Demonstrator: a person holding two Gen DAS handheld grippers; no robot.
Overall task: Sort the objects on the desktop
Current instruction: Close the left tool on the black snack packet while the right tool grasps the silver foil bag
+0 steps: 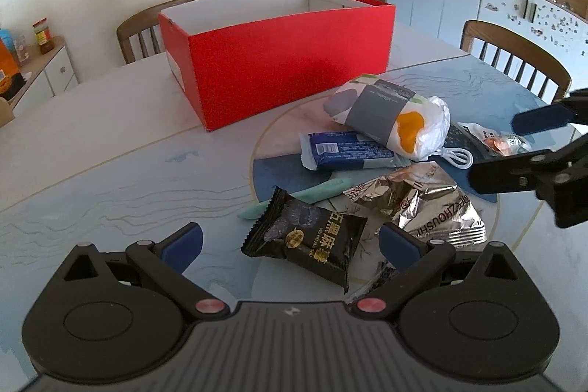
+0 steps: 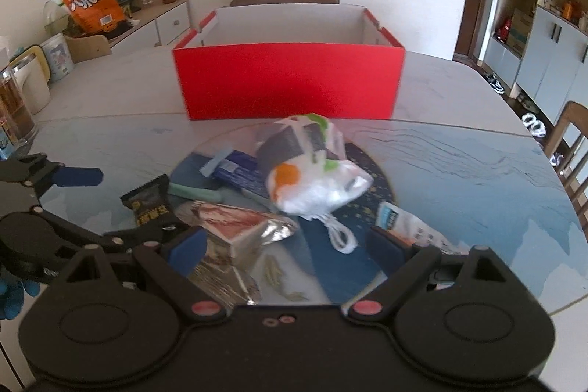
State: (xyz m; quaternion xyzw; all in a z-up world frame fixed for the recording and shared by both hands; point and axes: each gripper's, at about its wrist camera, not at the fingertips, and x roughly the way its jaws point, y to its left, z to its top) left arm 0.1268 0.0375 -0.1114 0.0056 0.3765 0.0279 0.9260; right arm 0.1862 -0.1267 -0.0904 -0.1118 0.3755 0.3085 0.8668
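black snack packet [image 1: 307, 239] lies between left gripper [image 1: 290, 243] fingers (spread wide).

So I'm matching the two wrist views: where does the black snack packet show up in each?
Left wrist: black snack packet lies low centre, between the open left gripper fingers.
Right wrist: the packet is at left of centre, beside the left gripper's arm.
Shared landmark: the red box behind the pile.
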